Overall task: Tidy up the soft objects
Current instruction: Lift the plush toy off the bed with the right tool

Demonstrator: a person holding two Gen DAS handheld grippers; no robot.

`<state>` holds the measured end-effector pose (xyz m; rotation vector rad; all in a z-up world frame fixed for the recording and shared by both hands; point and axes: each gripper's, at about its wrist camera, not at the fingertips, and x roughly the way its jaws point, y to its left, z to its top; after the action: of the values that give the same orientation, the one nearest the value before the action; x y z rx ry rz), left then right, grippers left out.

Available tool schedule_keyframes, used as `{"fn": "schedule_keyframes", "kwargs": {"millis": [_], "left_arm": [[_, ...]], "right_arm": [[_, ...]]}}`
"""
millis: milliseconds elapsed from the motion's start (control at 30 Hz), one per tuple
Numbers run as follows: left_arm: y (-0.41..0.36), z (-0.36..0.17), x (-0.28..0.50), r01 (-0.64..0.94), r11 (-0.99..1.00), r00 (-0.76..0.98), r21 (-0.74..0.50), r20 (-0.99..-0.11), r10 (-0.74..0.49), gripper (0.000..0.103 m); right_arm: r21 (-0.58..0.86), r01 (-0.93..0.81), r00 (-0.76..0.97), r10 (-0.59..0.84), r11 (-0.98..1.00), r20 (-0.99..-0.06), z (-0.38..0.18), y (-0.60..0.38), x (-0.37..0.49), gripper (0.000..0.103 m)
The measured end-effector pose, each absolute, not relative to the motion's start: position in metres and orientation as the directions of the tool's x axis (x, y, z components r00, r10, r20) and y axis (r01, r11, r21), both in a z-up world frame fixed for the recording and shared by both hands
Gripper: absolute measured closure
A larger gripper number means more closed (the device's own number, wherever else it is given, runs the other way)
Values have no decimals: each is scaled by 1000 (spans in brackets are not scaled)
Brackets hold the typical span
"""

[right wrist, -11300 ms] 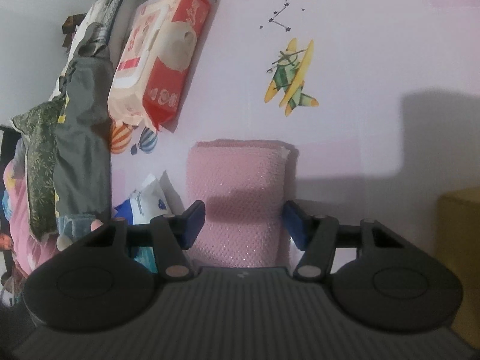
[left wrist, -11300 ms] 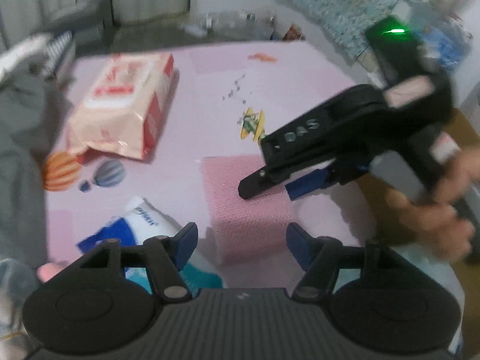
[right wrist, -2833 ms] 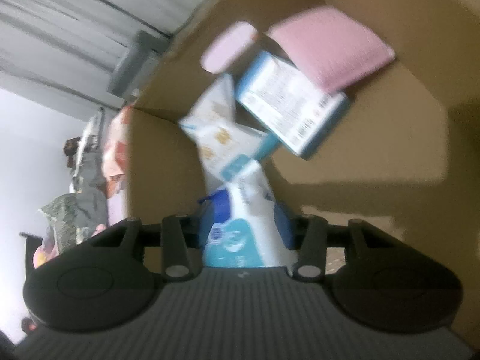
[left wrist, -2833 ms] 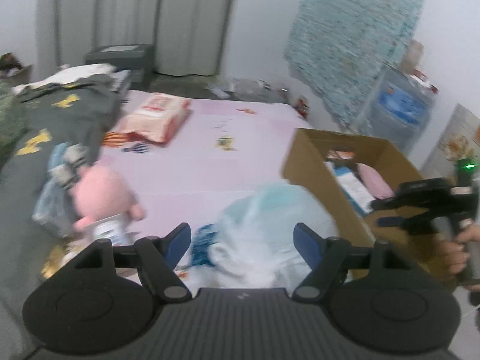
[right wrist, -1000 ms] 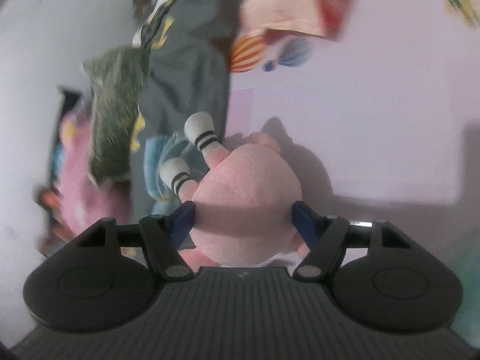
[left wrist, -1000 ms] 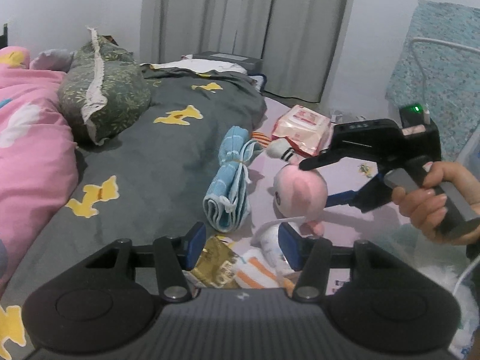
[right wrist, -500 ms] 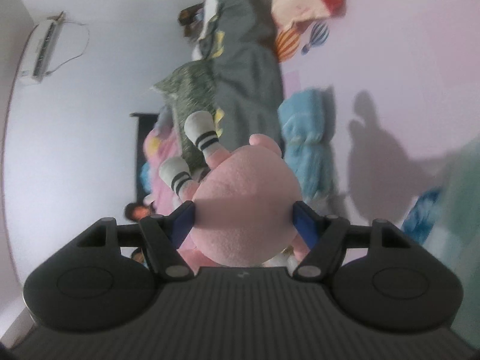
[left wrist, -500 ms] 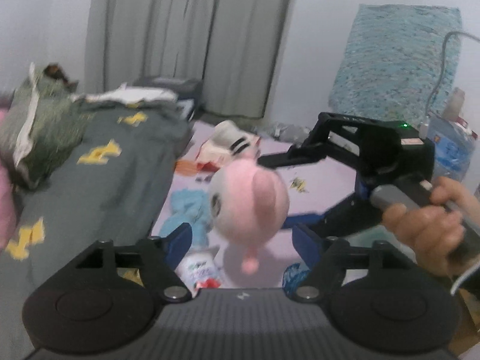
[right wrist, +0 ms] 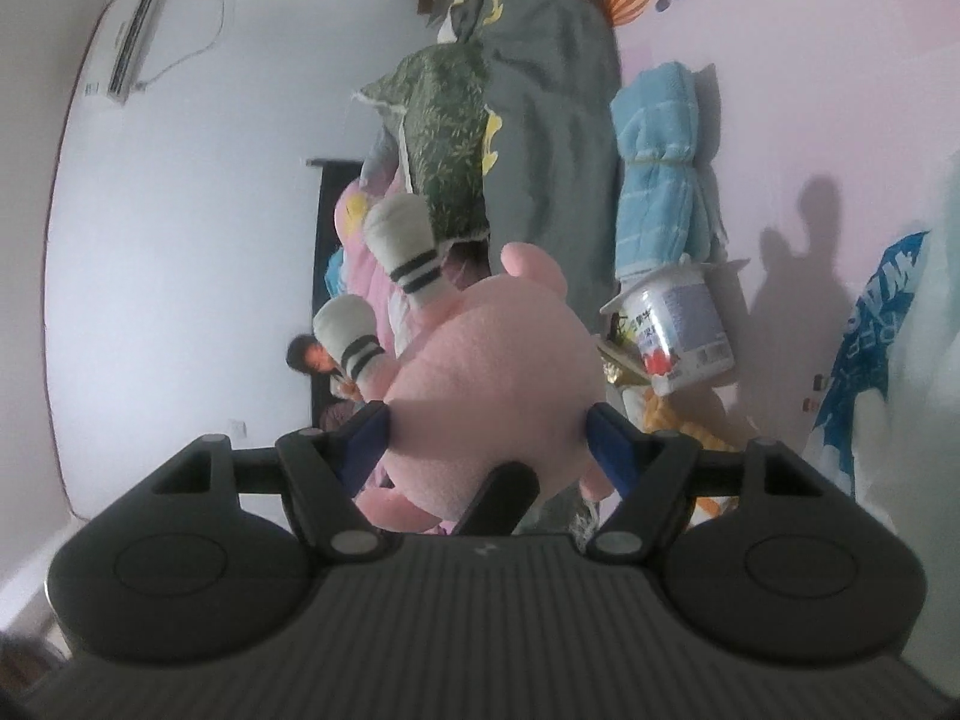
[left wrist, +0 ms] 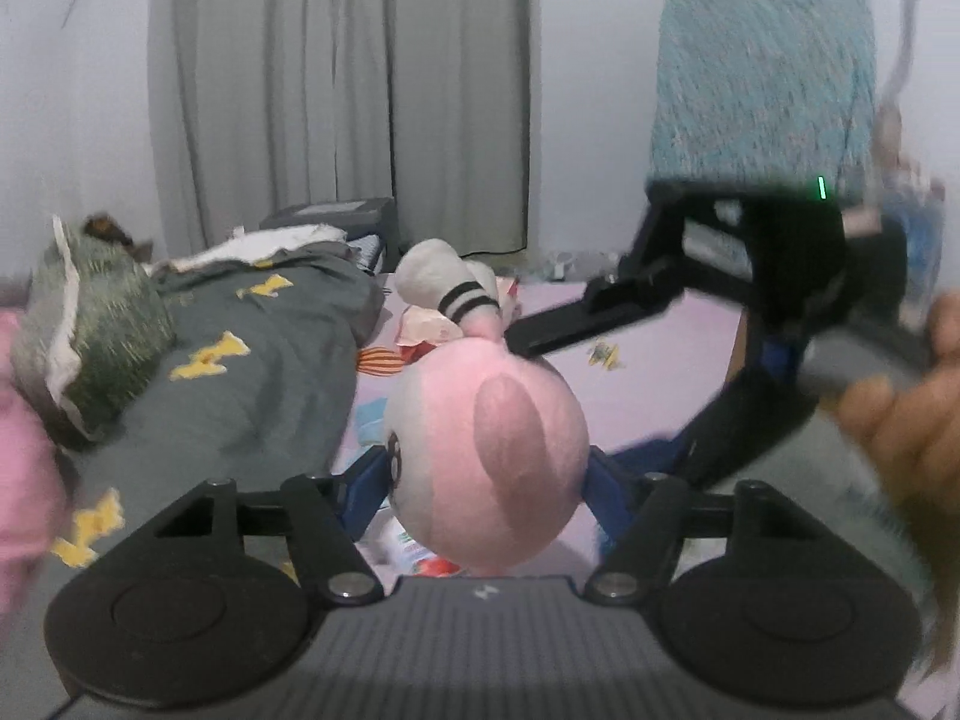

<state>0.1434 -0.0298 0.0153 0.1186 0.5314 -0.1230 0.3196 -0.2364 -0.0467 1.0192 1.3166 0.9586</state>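
The right hand-held gripper [right wrist: 486, 441] has the pink plush toy [right wrist: 492, 384] clamped between its blue pads, one pad pressed on each side of the round body, though its jaws are easing apart a bit. The toy is off the floor, in mid-air; its two white, black-striped feet [right wrist: 399, 240] stick up and away from that gripper.

In the left wrist view the same plush toy [left wrist: 486, 456] sits between the left hand-held gripper's [left wrist: 486, 483] blue pads, which are closing in w/ the toy in the gap — whether they actually press on it, can't tell; motion blur. The right hand-held gripper [left wrist: 606, 354] reaches in from the right of the left one, its upper finger just over the toy, w/ a person's hand [left wrist: 900, 414] on the handle.

Beyond the right gripper, approx. ahead & to its right: a rolled blue towel [right wrist: 666, 168], a white cup-shaped container [right wrist: 678, 330] just below it, both on the pink mat [right wrist: 810, 60]. A grey blanket w/ yellow shapes [left wrist: 252, 348] lies left of the left gripper — green pillow [left wrist: 90, 324] on it.
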Motion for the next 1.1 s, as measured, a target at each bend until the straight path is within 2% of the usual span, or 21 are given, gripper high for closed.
{"fn": "schedule_keyframes", "kwargs": {"millis": [100, 233, 333, 400, 500, 667, 867, 933, 1000, 1100], "left_arm": [[-37, 3, 135, 181, 961, 850, 211, -526, -45, 33], [-57, -29, 126, 295, 883, 804, 365, -594, -23, 31], [-72, -46, 113, 313, 825, 822, 471, -569, 13, 27], [-76, -48, 108, 336, 812, 816, 477, -578, 1, 26], [-73, -44, 105, 352, 839, 796, 414, -604, -36, 23], [-63, -37, 99, 334, 892, 768, 305, -636, -70, 23], [-43, -28, 103, 301, 954, 710, 21, -673, -209, 25], [-36, -30, 109, 272, 959, 677, -82, -692, -251, 33], [-32, -32, 114, 248, 954, 649, -172, -701, -295, 35], [-30, -34, 120, 221, 950, 644, -222, -698, -313, 35]], "right_arm": [[925, -43, 66, 925, 378, -375, -36, -239, 320, 30], [896, -76, 102, 898, 437, -429, -30, -245, 318, 30], [858, -107, 122, 863, 502, -490, -29, -245, 314, 30], [843, -114, 115, 850, 526, -515, -31, -243, 312, 30], [819, -145, 115, 831, 556, -544, -30, -238, 311, 30], [753, -220, 129, 784, 620, -608, -23, -227, 309, 30], [675, -265, 112, 717, 688, -688, -28, -219, 302, 30], [652, -271, 98, 694, 708, -713, -32, -216, 303, 30], [630, -276, 84, 671, 726, -737, -37, -212, 305, 30], [604, -292, 41, 641, 741, -767, -46, -203, 312, 29]]}}
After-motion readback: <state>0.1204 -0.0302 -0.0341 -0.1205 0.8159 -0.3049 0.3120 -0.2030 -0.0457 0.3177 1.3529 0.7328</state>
